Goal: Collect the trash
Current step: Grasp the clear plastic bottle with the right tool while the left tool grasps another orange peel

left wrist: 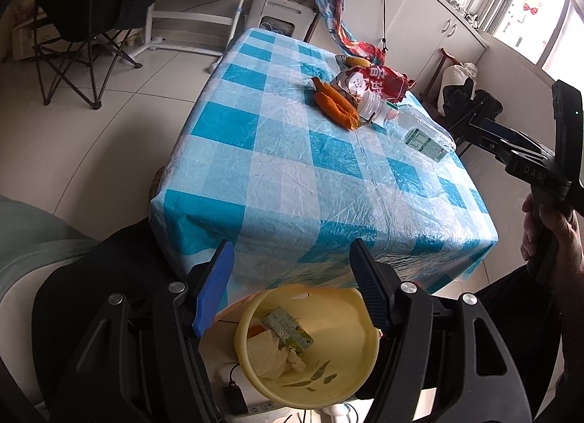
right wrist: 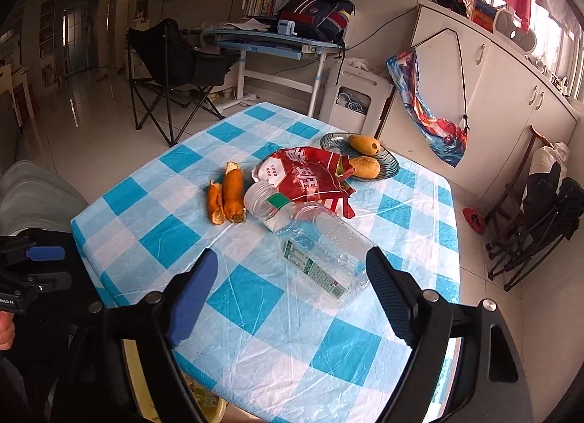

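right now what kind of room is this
Most likely a lived-in home living or dining room: a table with a blue checked cloth, a folding camp chair, and a study desk with books.

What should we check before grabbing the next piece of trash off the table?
1. Right gripper open and empty: ok.
2. Left gripper open and empty: ok.
3. Clear plastic bottle lying free on the tablecloth: ok.
4. Yellow basin below the table edge has room: ok.
5. Peels and red wrapper not resting on the bottle: cannot tell for the wrapper.
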The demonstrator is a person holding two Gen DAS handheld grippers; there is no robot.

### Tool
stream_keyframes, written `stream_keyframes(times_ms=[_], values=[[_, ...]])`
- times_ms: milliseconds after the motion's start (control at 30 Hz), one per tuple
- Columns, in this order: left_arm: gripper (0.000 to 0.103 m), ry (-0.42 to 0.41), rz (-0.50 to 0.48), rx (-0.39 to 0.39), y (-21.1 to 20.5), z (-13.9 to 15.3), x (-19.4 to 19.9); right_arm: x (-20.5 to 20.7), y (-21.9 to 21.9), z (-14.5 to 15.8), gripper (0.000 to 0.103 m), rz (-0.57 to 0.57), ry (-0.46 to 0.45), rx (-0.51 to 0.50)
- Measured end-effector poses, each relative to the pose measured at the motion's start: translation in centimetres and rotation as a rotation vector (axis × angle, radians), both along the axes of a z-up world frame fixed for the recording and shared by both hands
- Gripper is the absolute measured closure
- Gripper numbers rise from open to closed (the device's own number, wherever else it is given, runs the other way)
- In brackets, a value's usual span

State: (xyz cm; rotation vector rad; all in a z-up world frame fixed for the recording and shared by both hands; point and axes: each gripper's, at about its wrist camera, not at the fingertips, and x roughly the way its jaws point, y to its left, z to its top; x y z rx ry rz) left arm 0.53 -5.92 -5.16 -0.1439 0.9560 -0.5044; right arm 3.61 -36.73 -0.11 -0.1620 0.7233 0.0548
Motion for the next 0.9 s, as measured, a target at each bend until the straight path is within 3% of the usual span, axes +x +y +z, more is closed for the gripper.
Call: stream_keyframes(times_ms=[233,533,767,900], values=[[0.040,-0.003,0.020,-0.011,-1.0,1.2,3.7,3.7,-2.3,-1.0,0.021,-0.015,0.016,0.026],[0.040,0.027,0.024,-0.018,-4.7,1.9,10.1,7.3,-2.6,-3.1,0.018,0.085,0.101,0.048],[0.040,0.057,0.022,0.002,-8.8,0.6,13.8,7.3,-2.5,-4.1,0.018,0.124,0.159,0.080],[0.040,0.078,0.045,0.013,-10.4,0.1,15.6,6.8,-3.0,-4.0,0.036,0.122,0.192,0.129]])
